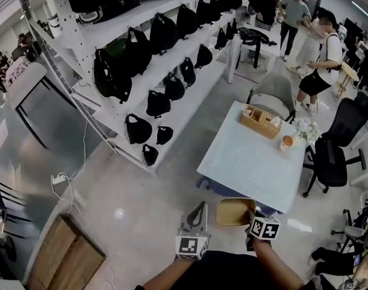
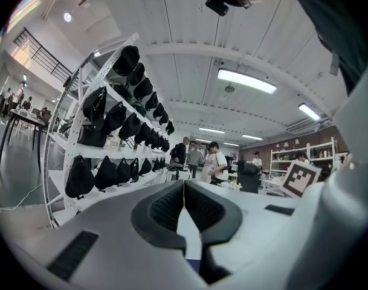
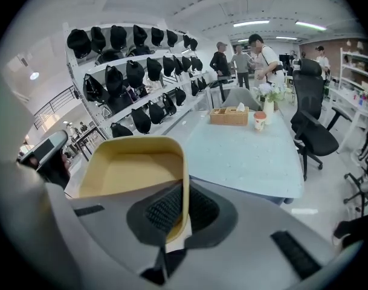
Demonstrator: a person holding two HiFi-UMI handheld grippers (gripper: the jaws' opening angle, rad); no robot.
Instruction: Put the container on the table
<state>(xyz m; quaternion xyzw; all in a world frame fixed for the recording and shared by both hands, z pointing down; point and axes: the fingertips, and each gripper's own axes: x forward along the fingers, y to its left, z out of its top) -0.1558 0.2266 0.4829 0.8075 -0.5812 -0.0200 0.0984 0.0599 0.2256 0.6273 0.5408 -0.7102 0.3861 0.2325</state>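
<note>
Container [image 3: 132, 174] is hanging in the air just short of the counter [image 1: 256, 162], open side up, its long axis looking roughly crosswise to me. I'm seeing the right gripper [image 3: 185, 201] clamping one thin side wall and the left gripper [image 2: 184, 205] sitting closed with nothing in it. I'm reading the tub as light, stiff, slick plastic. It's cantilevering off the rim pinch, so I'm expecting tilt.

One container [image 1: 235, 211] — one pale-blue table [image 1: 244, 162], one wooden box [image 1: 261, 121], one orange cup [image 1: 287, 142]
</note>
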